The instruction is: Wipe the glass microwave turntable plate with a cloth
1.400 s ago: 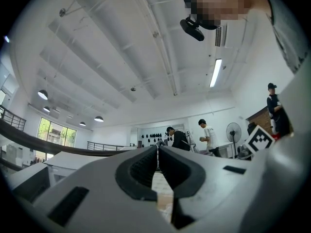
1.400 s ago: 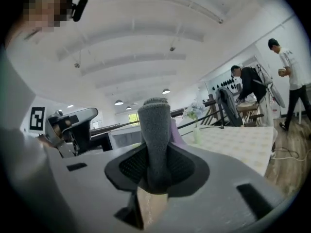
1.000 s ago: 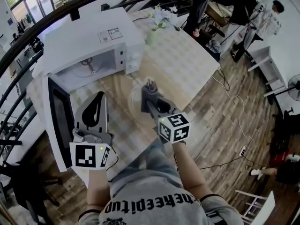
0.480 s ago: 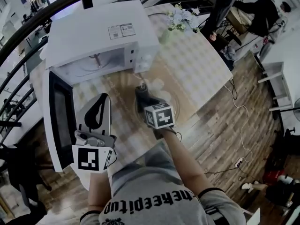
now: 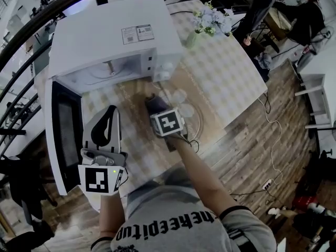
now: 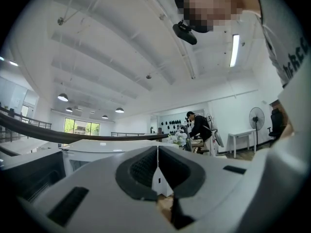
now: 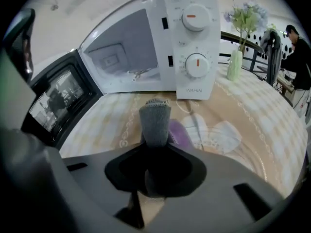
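The glass turntable plate lies flat on the checked tablecloth in front of the microwave; its clear rim also shows in the right gripper view. My right gripper is over the plate's left part, shut on a folded grey cloth that sticks out past the jaws and points at the microwave. Whether the cloth touches the glass I cannot tell. My left gripper is left of the plate, near the open door, shut and holding nothing; its camera looks up at the ceiling.
The white microwave stands at the back with its door swung open to the left and its cavity bare. A vase of flowers is behind the plate. The table's edge runs to the right. People stand at the far right.
My right gripper has carried the cloth left and toward the microwave across the plate. The left gripper has stayed where it was. The head camera has shifted.
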